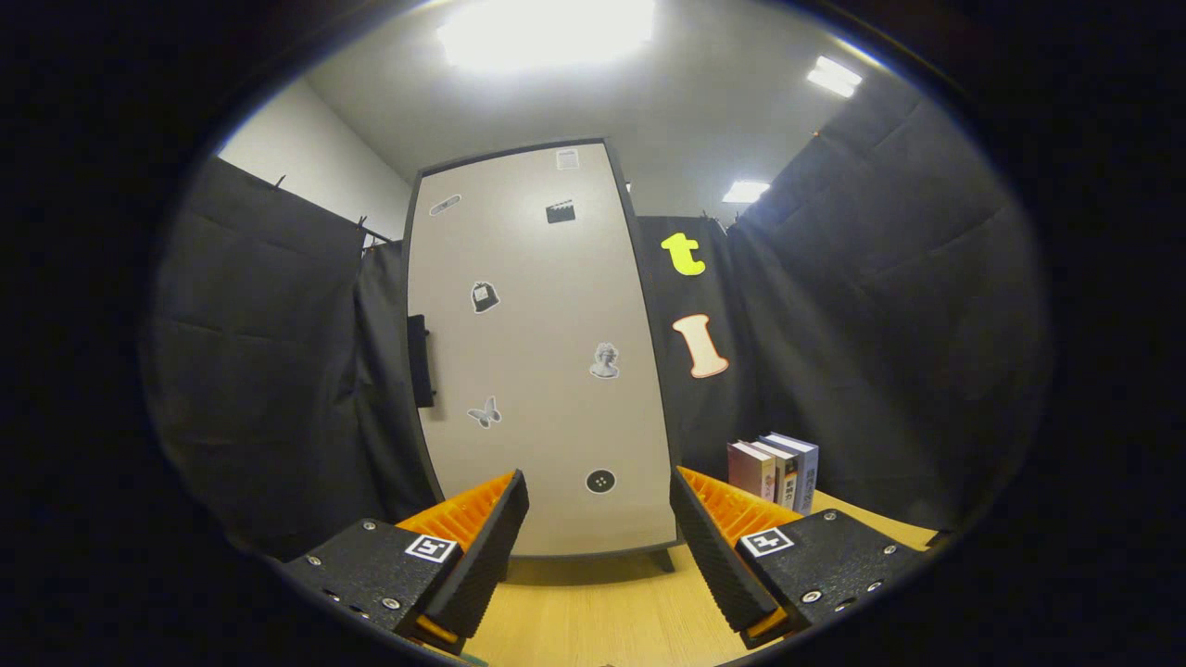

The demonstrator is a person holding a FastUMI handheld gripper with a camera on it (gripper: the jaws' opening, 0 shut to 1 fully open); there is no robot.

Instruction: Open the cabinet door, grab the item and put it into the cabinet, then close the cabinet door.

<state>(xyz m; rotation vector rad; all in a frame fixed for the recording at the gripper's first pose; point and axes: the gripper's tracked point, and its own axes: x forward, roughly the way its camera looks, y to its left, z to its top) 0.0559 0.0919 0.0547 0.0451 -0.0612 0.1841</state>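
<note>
**Cabinet door shut, nothing held: the task looks barely begun or nearly over**

Cabinet (542, 352) stands upright on the wooden desk (611, 611), straight ahead of the hand-held gripper (599, 547) and a little beyond its fingertips. Its pale door is shut flat against the frame, dotted with small stickers, and a dark handle (420, 360) sits on its left edge about halfway up.

The hand-held gripper is spread wide with nothing between its fingers; the desk and the foot of the cabinet show through the gap. Neither finger touches the door or the handle.

To the right of the cabinet, beyond the right finger, a short row of books (774, 471) stands upright on the desk against the black cloth wall. If one of these is the item to be stored, it is outside the cabinet and not yet picked up.

Judging from this alone, two readings fit. With the books taken as the item, every step remains: pull the door open by the handle, fetch a book, set it inside, close the door. If another item is already inside, the work is done, but the closed door hides the interior, so I cannot tell.
</note>
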